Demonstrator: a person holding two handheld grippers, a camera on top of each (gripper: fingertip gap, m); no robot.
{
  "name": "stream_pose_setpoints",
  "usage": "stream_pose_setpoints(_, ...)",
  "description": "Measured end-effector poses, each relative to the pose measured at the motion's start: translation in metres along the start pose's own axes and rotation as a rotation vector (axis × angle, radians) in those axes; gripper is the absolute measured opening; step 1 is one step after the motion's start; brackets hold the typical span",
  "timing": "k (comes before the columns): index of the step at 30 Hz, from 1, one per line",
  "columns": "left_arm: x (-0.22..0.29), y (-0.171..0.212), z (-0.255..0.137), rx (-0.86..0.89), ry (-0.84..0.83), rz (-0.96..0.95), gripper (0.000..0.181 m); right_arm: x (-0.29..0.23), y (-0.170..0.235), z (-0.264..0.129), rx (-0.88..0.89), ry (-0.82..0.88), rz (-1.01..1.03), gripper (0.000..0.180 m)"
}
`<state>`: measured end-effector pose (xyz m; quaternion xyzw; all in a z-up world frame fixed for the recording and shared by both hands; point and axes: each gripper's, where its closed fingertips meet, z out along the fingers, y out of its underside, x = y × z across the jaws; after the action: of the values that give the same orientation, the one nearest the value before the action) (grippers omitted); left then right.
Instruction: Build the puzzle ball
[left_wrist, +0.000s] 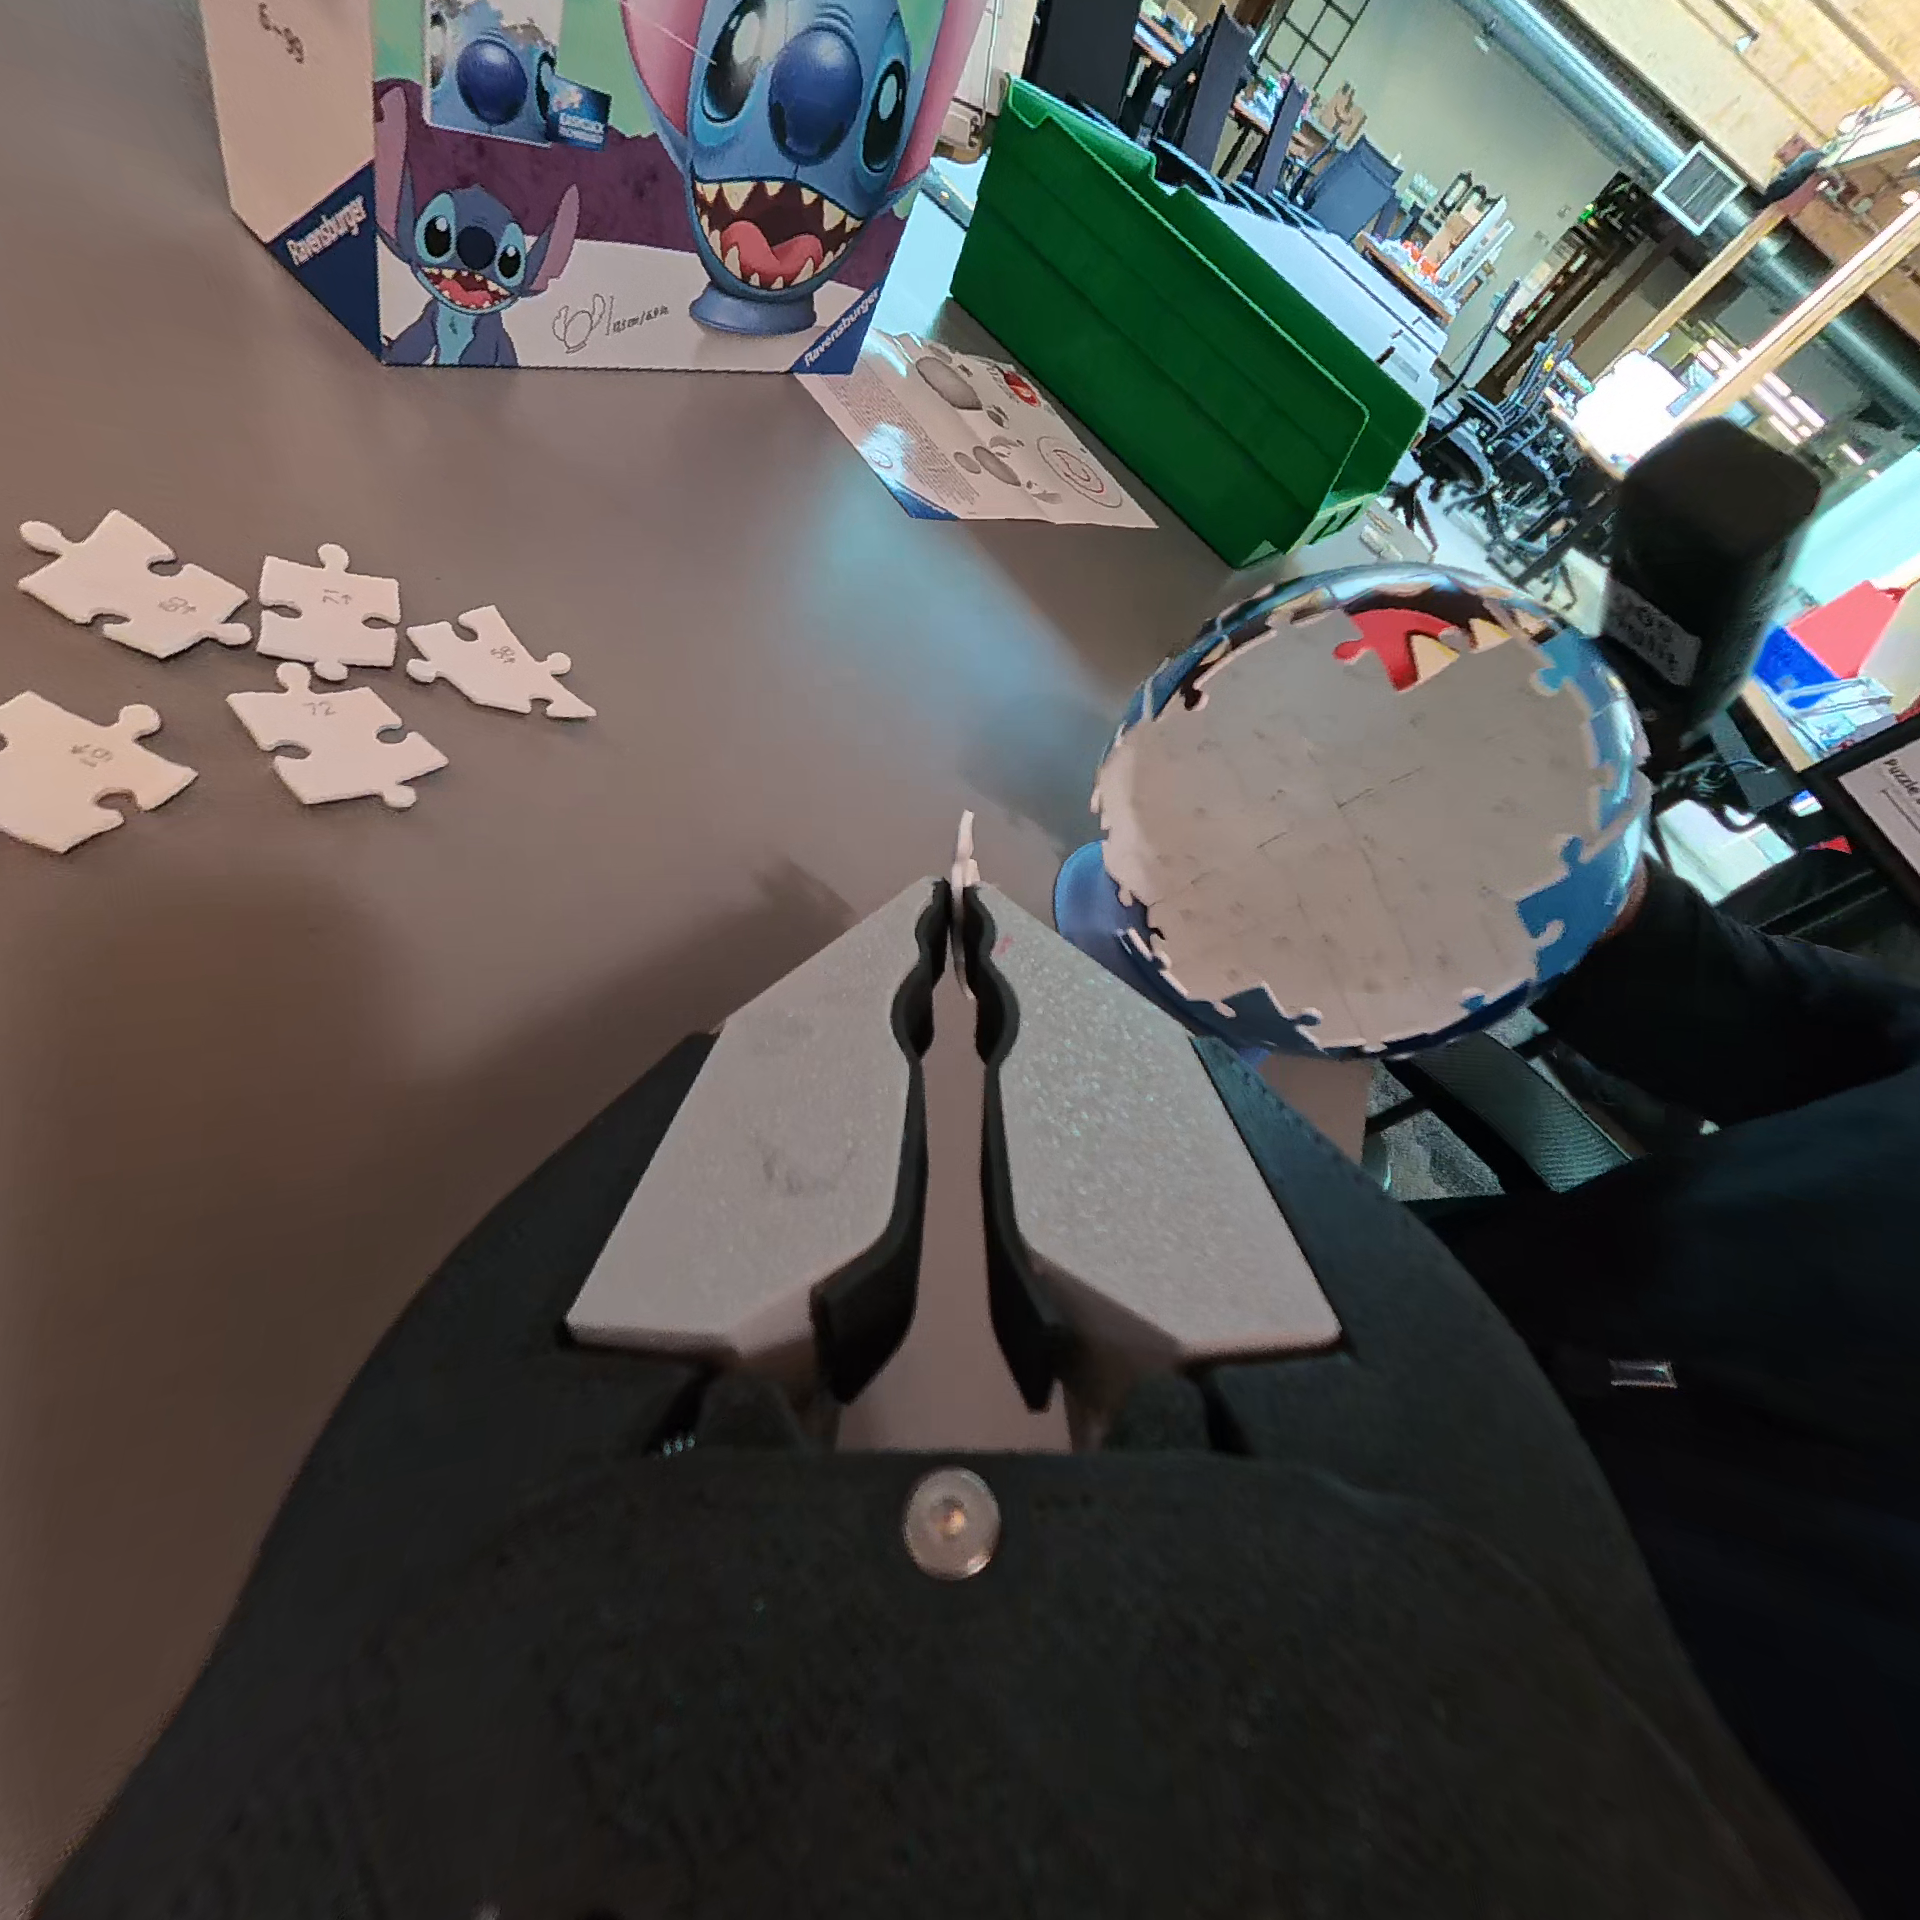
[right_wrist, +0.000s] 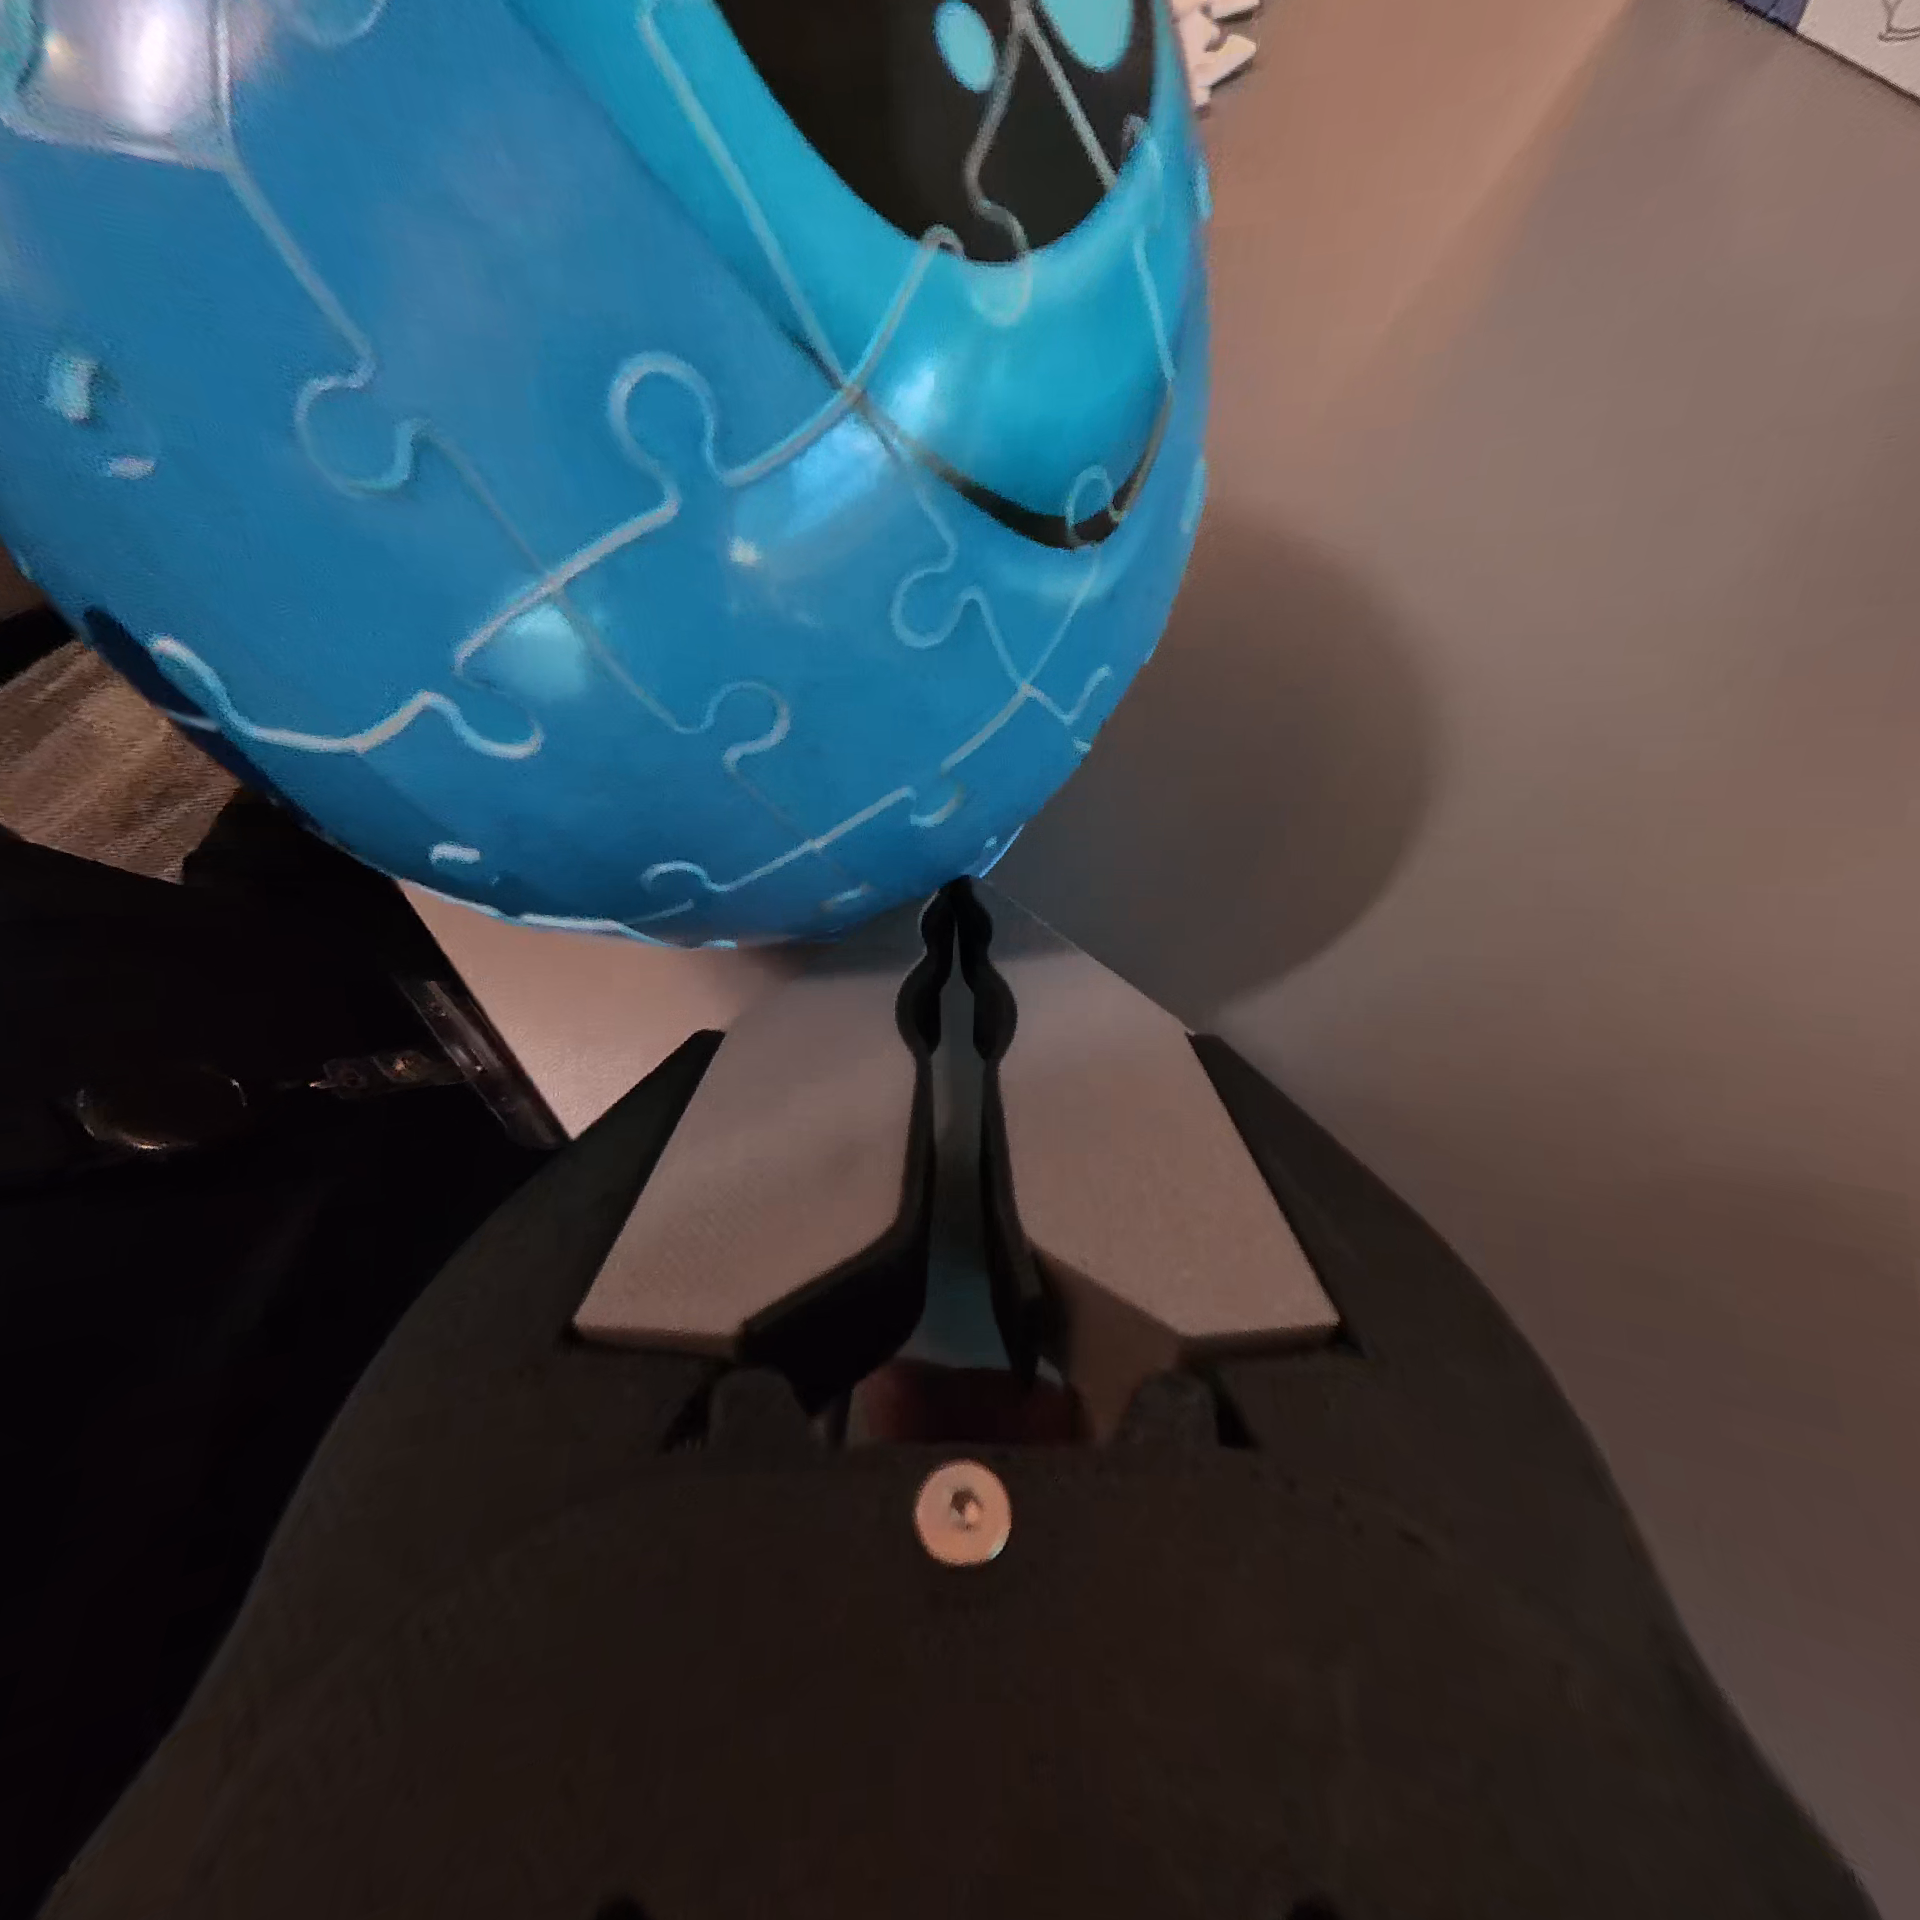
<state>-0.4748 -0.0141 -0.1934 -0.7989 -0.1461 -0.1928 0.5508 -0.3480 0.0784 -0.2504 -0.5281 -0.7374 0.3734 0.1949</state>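
Note:
My left gripper (left_wrist: 961, 906) is shut on a thin white puzzle piece (left_wrist: 966, 847), seen edge-on and held above the grey table (left_wrist: 623, 935). The half-built puzzle ball (left_wrist: 1361, 831) hangs just to its right, with its open white inside turned toward me and a jagged blue rim. My right gripper (right_wrist: 961, 904) is shut on the ball's lower rim; the blue shell (right_wrist: 623, 468) fills the right wrist view. Its black body (left_wrist: 1704, 561) shows behind the ball in the left wrist view. Several loose white pieces (left_wrist: 322, 623) lie face down at the left.
The puzzle box (left_wrist: 623, 187) stands at the back, with an instruction leaflet (left_wrist: 987, 447) and a green bin (left_wrist: 1174, 312) to its right. A blue rounded part (left_wrist: 1086, 904) sits under the ball's left edge. A dark sleeve (left_wrist: 1714, 997) is at the right, past the table's edge. The gap from one gripper's tips to the other's is roughly 20 cm.

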Motion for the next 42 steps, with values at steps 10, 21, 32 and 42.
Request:
stream_pose_setpoints(10, -0.005, 0.001, -0.01, 0.042, -0.024, -0.025, 0.0, 0.016, -0.015, 0.016, -0.051, -0.055, 0.005, 0.0)
stream_pose_setpoints(21, 0.0, 0.003, -0.031, 0.068, -0.025, -0.015, 0.0, -0.014, 0.004, -0.011, -0.032, -0.035, 0.133, 0.0)
stream_pose_setpoints(32, -0.001, 0.001, -0.027, 0.055, -0.03, -0.006, 0.0, -0.044, -0.003, 0.007, 0.034, -0.011, 0.209, 0.0)
stream_pose_setpoints(42, 0.003, 0.005, -0.026, 0.031, -0.013, -0.001, 0.0, -0.029, -0.006, 0.01, 0.029, 0.043, 0.172, 0.0)
